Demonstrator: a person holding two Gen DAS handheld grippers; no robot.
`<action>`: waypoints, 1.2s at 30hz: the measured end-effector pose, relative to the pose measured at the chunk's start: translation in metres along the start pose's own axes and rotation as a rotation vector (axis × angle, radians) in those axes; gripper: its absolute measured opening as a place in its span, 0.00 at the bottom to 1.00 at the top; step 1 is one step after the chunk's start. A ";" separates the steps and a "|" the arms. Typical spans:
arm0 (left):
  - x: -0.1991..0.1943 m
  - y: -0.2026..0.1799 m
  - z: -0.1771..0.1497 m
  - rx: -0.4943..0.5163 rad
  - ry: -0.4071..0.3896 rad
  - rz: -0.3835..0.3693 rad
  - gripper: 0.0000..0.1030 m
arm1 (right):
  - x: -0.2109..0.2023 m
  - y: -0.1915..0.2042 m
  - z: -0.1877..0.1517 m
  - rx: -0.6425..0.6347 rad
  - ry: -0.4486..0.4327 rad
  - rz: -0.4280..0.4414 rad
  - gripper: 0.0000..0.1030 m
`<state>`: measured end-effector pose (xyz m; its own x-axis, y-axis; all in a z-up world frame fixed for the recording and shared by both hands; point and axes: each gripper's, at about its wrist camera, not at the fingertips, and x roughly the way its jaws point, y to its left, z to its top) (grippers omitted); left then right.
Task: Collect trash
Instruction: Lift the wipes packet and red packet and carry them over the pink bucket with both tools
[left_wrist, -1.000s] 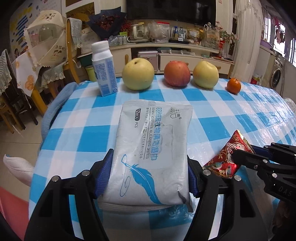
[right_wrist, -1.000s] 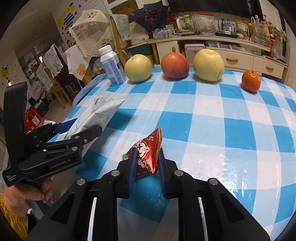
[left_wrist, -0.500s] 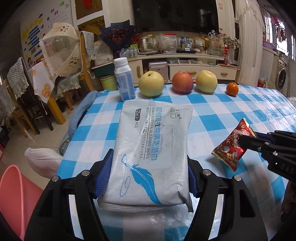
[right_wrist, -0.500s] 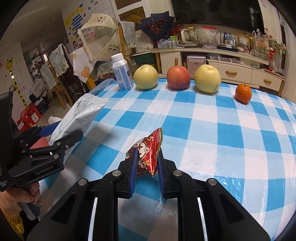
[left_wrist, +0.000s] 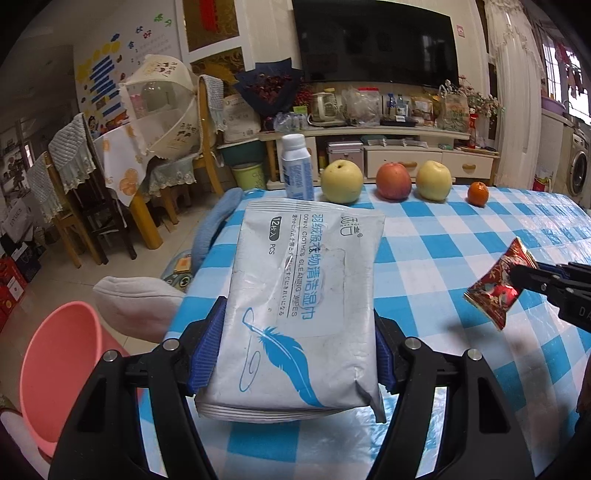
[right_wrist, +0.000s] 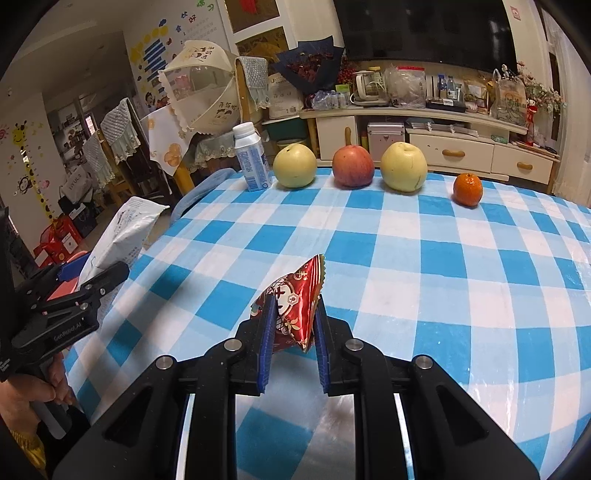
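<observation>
My left gripper (left_wrist: 295, 350) is shut on a grey-white pack of cleaning wipes (left_wrist: 303, 295) with a blue feather print, held lifted over the table's left edge. In the right wrist view the same pack (right_wrist: 122, 236) shows at the left, clamped in the left gripper (right_wrist: 92, 284). My right gripper (right_wrist: 293, 325) is shut on a small red snack wrapper (right_wrist: 295, 299), raised above the blue-and-white checked tablecloth (right_wrist: 406, 236). From the left wrist view the wrapper (left_wrist: 496, 288) hangs at the right in the right gripper's tips (left_wrist: 524, 275).
At the table's far edge stand a white bottle (right_wrist: 251, 162), two yellow pears (right_wrist: 295, 166) (right_wrist: 404, 168), a red apple (right_wrist: 352, 166) and a small orange (right_wrist: 468, 189). A pink bin (left_wrist: 55, 365) sits on the floor below left, beside a grey cushion (left_wrist: 136, 306). Chairs stand beyond.
Both grippers have risen and drawn back toward the table's near left side with their loads still held. The pink bin and the floor have come into the left wrist view.
</observation>
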<state>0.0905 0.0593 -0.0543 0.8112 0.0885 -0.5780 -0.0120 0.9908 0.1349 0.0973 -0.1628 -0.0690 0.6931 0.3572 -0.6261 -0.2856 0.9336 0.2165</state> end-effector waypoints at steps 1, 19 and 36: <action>-0.003 0.003 0.000 -0.007 -0.005 0.007 0.67 | -0.003 0.003 -0.002 -0.003 -0.001 0.001 0.20; -0.054 0.081 -0.005 -0.167 -0.118 0.092 0.67 | -0.038 0.080 -0.031 -0.076 -0.010 0.022 0.20; -0.067 0.174 -0.017 -0.337 -0.122 0.266 0.67 | -0.039 0.187 0.003 -0.165 -0.034 0.160 0.20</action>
<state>0.0240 0.2277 -0.0052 0.8167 0.3521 -0.4572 -0.4032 0.9150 -0.0157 0.0190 -0.0015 -0.0019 0.6515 0.5034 -0.5676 -0.4959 0.8487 0.1835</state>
